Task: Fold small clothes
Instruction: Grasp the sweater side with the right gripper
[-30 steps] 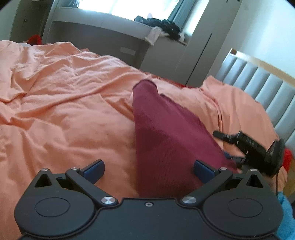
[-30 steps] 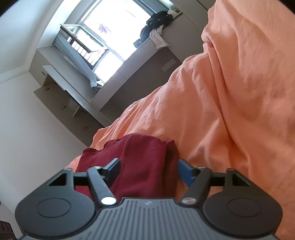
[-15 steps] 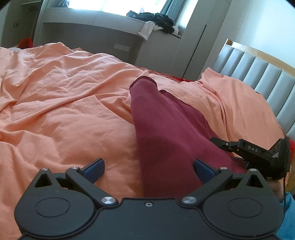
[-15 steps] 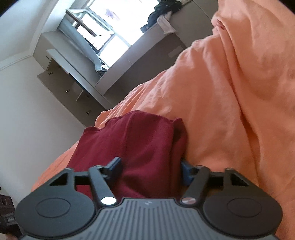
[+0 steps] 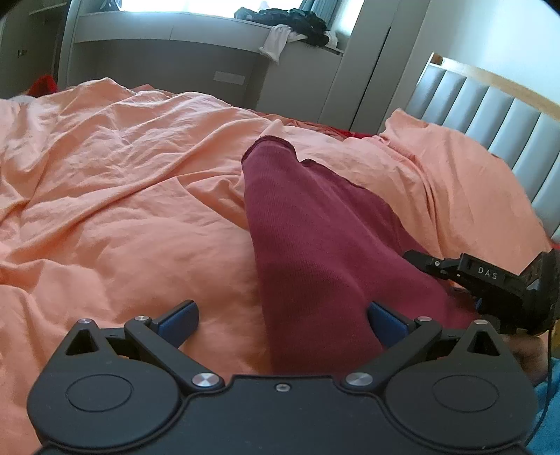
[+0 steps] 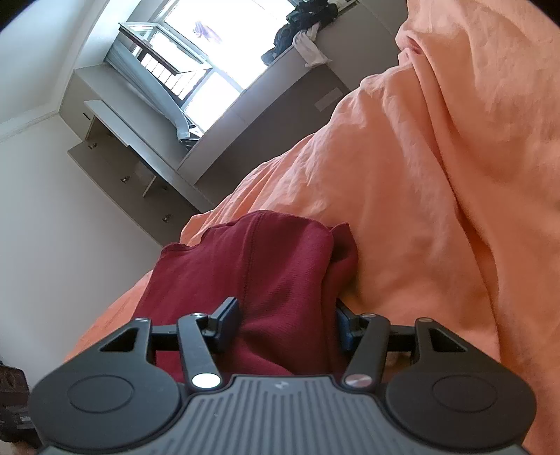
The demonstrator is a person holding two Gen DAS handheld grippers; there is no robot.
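A dark red knit garment [image 5: 315,238] lies folded lengthwise on the orange bedsheet [image 5: 122,210], running away from me. My left gripper [image 5: 281,315] is open, its jaws wide apart over the garment's near left edge. My right gripper [image 6: 285,318] is open, with the garment's near end [image 6: 273,266] bunched between its blue pads; whether the pads press the cloth I cannot tell. The right gripper also shows in the left wrist view [image 5: 490,280], at the garment's right side.
An orange pillow [image 5: 455,168] and a grey padded headboard [image 5: 507,115] lie to the right. A grey window ledge with a pile of dark clothes [image 5: 297,21] runs along the far wall. The sheet rises in high folds on the right [image 6: 455,175].
My right gripper has moved forward onto the garment's end and its jaws have narrowed around the cloth. The left gripper has dropped slightly and stayed open.
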